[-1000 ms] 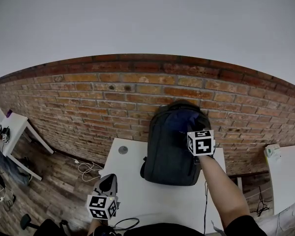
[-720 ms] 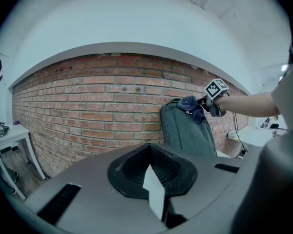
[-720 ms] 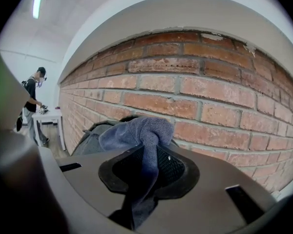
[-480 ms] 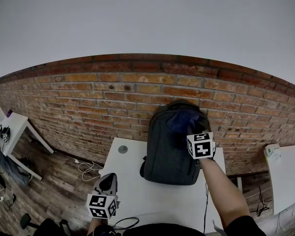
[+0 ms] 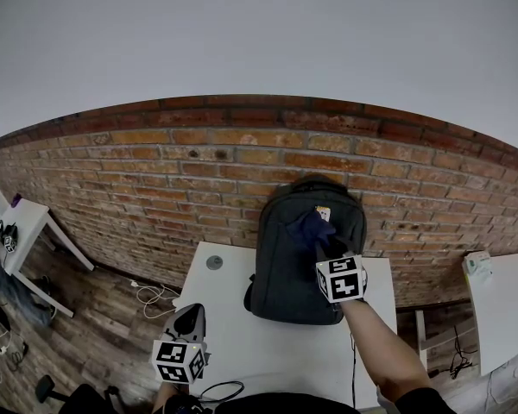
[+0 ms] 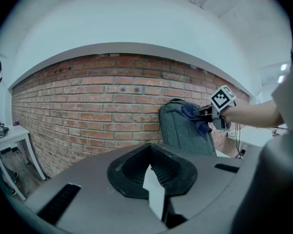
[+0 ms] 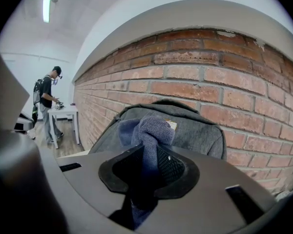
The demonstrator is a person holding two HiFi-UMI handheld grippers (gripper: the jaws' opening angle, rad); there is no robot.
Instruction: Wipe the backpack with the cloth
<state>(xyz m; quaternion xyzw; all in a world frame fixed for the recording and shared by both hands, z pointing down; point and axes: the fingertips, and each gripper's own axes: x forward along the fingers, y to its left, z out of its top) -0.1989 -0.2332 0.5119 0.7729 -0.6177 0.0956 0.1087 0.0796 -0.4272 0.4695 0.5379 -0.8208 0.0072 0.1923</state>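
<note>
In the head view the dark grey backpack (image 5: pixel 289 261) stands upright at the centre of the frame, on the far part of the white counter (image 5: pixel 242 339) with its back to the brick wall (image 5: pixel 155 179). The right gripper (image 5: pixel 326 247) reaches in from the lower right and meets the upper front of the pack, its marker cube facing the camera. Its jaws pinch a blue cloth (image 5: pixel 313 225) – the right gripper view shows the cloth (image 7: pixel 149 130) filling the gap between them and bunching up just ahead of the right gripper (image 7: pixel 144 179), pressed against the grey fabric of the backpack (image 7: pixel 200 133). A small yellowish label (image 5: pixel 323 213) sits on the pack just above the cloth.

The left gripper (image 5: pixel 190 322) hangs low at the lower left of the head view, over the near edge of the counter and well apart from the pack. In its own view the left gripper (image 6: pixel 154 182) has its jaws pressed together with nothing between them – beyond them, at the right of the frame, stand the backpack (image 6: pixel 183 133) and the cloth (image 6: pixel 195 115).

At the far left of the right gripper view a person (image 7: pixel 46 104) stands at a small white table (image 7: pixel 63 112)
</note>
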